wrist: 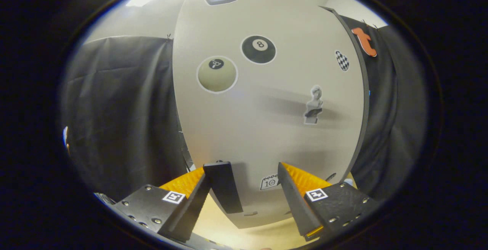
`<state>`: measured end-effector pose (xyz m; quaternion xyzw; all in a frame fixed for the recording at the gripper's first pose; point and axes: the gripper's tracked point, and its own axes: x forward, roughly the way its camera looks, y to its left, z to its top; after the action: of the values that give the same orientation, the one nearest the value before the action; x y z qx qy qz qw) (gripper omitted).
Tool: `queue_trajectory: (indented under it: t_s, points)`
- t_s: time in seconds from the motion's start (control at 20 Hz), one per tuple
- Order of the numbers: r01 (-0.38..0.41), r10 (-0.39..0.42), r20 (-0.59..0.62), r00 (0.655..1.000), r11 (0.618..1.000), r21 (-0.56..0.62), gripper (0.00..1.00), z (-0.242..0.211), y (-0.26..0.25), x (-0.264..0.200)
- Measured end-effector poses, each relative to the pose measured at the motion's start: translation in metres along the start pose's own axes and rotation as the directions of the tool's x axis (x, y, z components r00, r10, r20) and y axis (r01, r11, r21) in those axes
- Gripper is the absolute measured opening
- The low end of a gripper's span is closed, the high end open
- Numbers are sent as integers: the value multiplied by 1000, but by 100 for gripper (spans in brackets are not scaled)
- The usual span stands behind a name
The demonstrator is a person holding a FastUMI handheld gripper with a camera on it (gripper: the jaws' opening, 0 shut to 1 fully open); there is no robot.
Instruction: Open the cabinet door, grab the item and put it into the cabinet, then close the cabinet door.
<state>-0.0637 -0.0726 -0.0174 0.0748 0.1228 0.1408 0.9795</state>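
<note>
The pale cabinet door point(267, 128) stands close in front of me, covered with stickers: an eight ball point(258, 49), a cream ball point(217, 74), a small bust point(314, 104) and a checkered patch point(342, 60). Its dark upright handle point(224, 187) sits low on the door, between my fingers and right beside the left fingertip point(198, 183). My gripper point(244, 173) is open, and the right fingertip point(291, 189) stands well apart from the handle. A dark edge point(363, 90) runs down the door's right side. I cannot tell whether the door is fully closed.
Black cloth walls point(122, 109) hang to the left and right of the cabinet. A yellowish tabletop point(225, 227) shows below the door, under my fingers. White ceiling point(152, 10) lies above.
</note>
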Motion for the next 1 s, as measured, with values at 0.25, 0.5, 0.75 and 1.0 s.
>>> queue_trajectory:
  t_s: [0.25,0.5,0.75,1.0]
  points:
    - [-3,3,-11,1000,1000,-7,99,-4,2,2]
    - [0,0,-13,1000,1000,-2,99,-5,4,8]
    - [28,-28,-13,1000,999,-25,99,-8,5,7]
    - [24,-24,-15,1000,999,-28,99,-8,6,11]
